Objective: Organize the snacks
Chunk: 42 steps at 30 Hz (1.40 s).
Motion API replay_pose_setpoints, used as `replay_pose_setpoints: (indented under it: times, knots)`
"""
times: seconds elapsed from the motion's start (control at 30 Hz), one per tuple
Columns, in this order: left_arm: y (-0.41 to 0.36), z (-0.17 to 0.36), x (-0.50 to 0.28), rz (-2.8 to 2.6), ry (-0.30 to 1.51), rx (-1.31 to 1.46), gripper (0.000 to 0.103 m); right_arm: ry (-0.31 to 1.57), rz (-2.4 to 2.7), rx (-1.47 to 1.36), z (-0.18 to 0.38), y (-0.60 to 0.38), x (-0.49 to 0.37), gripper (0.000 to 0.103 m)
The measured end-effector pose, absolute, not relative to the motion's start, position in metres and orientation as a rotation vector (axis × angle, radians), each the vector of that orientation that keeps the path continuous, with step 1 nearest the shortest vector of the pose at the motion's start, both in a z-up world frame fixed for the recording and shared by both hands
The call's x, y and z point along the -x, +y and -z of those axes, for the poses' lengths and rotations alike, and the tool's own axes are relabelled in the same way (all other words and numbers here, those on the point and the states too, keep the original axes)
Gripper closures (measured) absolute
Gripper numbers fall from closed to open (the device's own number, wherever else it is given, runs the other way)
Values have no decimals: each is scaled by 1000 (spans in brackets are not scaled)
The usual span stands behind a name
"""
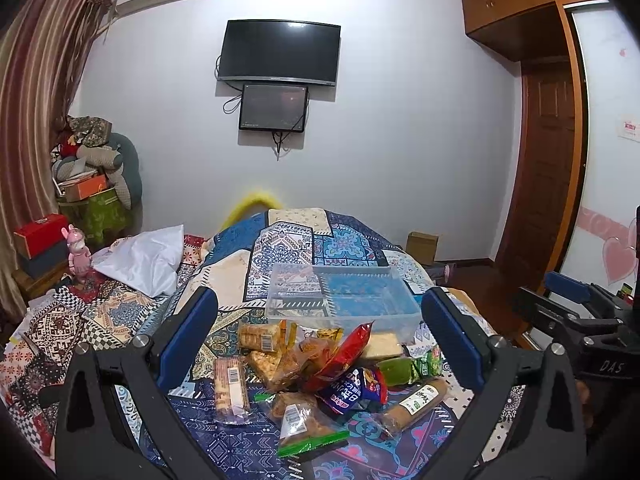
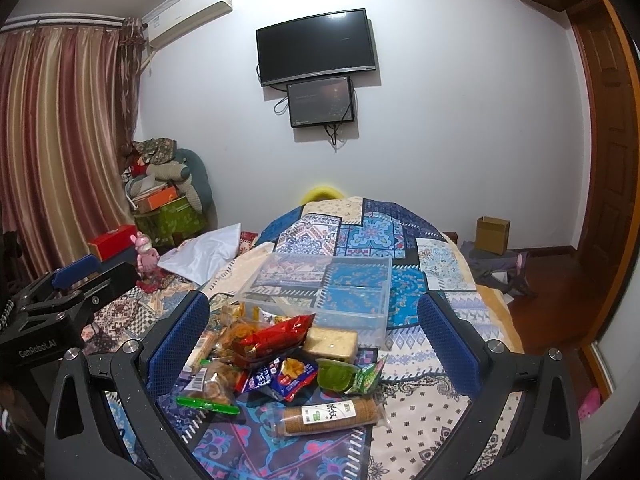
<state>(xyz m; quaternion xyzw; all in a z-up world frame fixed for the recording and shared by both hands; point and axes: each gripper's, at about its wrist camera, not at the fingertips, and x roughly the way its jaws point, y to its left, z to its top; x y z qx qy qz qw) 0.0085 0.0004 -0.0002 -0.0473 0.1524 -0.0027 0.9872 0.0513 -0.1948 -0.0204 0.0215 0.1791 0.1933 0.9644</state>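
A pile of packaged snacks (image 1: 316, 372) lies on the patterned bedspread, also in the right wrist view (image 2: 280, 360). It holds a red crinkly bag (image 1: 344, 352), a blue packet (image 1: 352, 394), a biscuit roll (image 1: 416, 404) and a long cracker pack (image 1: 230, 390). A clear plastic bin (image 1: 340, 294) stands empty just behind the pile, also in the right wrist view (image 2: 324, 284). My left gripper (image 1: 320, 344) is open above the pile. My right gripper (image 2: 312, 344) is open above it too. Both are empty.
The bedspread (image 1: 260, 256) covers a bed. A white pillow (image 1: 140, 260) lies at the left. Boxes and a pink toy (image 1: 78, 252) stand by the curtain. A cardboard box (image 2: 492, 236) sits on the floor at the right. A TV (image 1: 278, 54) hangs on the wall.
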Motion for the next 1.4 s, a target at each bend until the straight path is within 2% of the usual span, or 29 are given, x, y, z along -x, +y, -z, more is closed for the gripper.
replay_pose_setpoints:
  times: [0.33, 0.57, 0.63, 0.7, 0.77, 1.33, 1.4]
  knots:
    - [5, 9, -17, 14, 321, 84, 0, 369, -389, -57, 24, -194, -61, 0]
    - [21, 33, -44, -1, 410, 90, 0, 450, -354, -33, 44, -196, -85, 0]
    - [29, 43, -52, -26, 440, 92, 5, 499, -352, -29, 56, -199, -97, 0]
    - [38, 54, -61, -32, 480, 97, 15, 537, -359, -32, 67, -202, -106, 0]
    - [48, 66, -69, -34, 524, 116, 17, 569, -355, -32, 76, -203, -112, 0]
    - [103, 165, -135, -166, 798, 153, 19, 803, -368, 0, 142, -191, -160, 2]
    - [106, 173, -142, -170, 828, 154, 21, 831, -379, -9, 149, -190, -165, 2]
